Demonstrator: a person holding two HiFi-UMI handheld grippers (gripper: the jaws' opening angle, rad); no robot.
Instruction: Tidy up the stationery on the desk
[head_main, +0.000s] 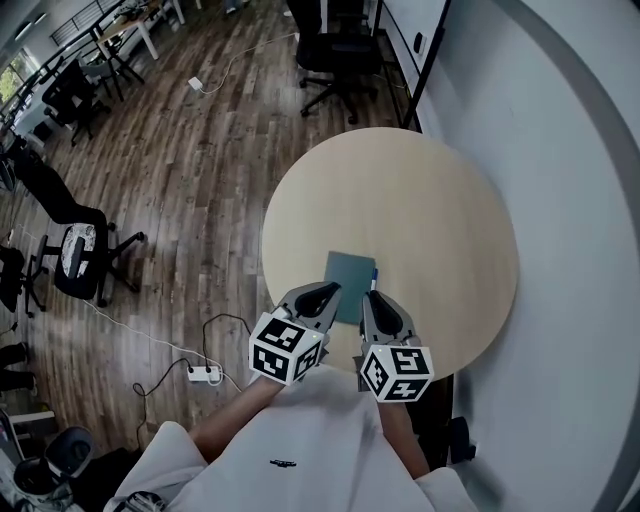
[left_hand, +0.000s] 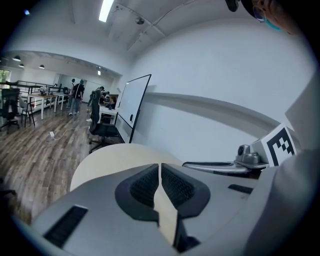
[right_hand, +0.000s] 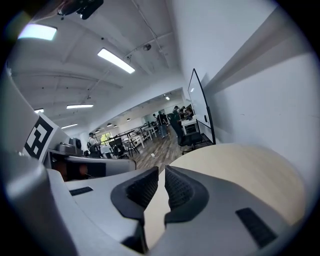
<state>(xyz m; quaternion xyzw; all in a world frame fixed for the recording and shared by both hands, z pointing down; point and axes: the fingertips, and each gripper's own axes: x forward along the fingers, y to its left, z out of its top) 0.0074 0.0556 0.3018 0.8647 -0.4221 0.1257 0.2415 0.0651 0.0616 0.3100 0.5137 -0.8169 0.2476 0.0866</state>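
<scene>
Notebook (head_main: 351, 272) lies near table (head_main: 420, 200) edge — left gripper (head_main: 328, 290), right gripper (head_main: 372, 298) fingers closed, empty.

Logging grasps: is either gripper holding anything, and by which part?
Nothing is held. Left gripper and right gripper are empty, jaws closed; the notebook lies on the table.

Left tongs (left_hand: 160, 169) closed, empty, over a round pale table (left_hand: 107, 159).
</scene>
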